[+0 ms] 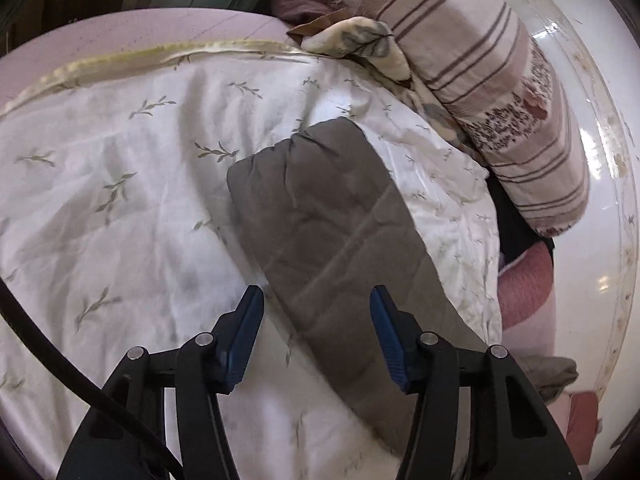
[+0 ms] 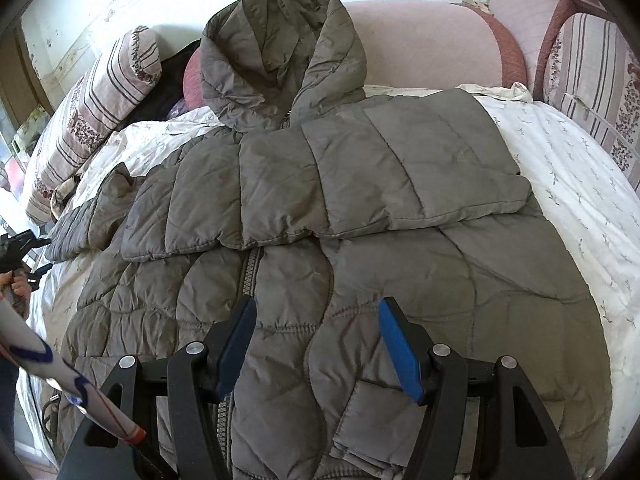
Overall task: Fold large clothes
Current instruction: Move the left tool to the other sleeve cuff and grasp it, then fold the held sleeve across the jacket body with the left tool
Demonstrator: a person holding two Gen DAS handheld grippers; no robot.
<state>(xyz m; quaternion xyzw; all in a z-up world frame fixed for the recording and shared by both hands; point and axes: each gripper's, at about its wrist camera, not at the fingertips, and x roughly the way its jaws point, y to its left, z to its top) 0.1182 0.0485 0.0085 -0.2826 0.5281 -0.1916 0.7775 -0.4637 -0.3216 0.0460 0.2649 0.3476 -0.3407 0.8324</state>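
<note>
The grey quilted jacket (image 2: 320,240) lies spread front-up on the bed's white leaf-print cover (image 2: 580,184), its zipper running down the middle and its hood (image 2: 276,52) propped against the pink headboard cushion (image 2: 432,40). One sleeve (image 2: 380,168) is folded across the chest. The other sleeve (image 1: 320,216) stretches out over the cover toward striped floral pillows (image 1: 500,92) stacked by the wall.

No container shows in either view.

The left tool (image 1: 316,300) hangs tilted downward over this outstretched sleeve, straddling its edge; its blue pads (image 1: 388,332) stand apart with the fabric below them, and they do not press it. The right tool (image 2: 318,312) points down at the lower front of the jacket, just right of the zipper, its jaws also apart and gripping nothing. At the left edge of the right wrist view, a hand (image 2: 18,288) and a white patterned sleeve (image 2: 60,372) show beside the bed.
</note>
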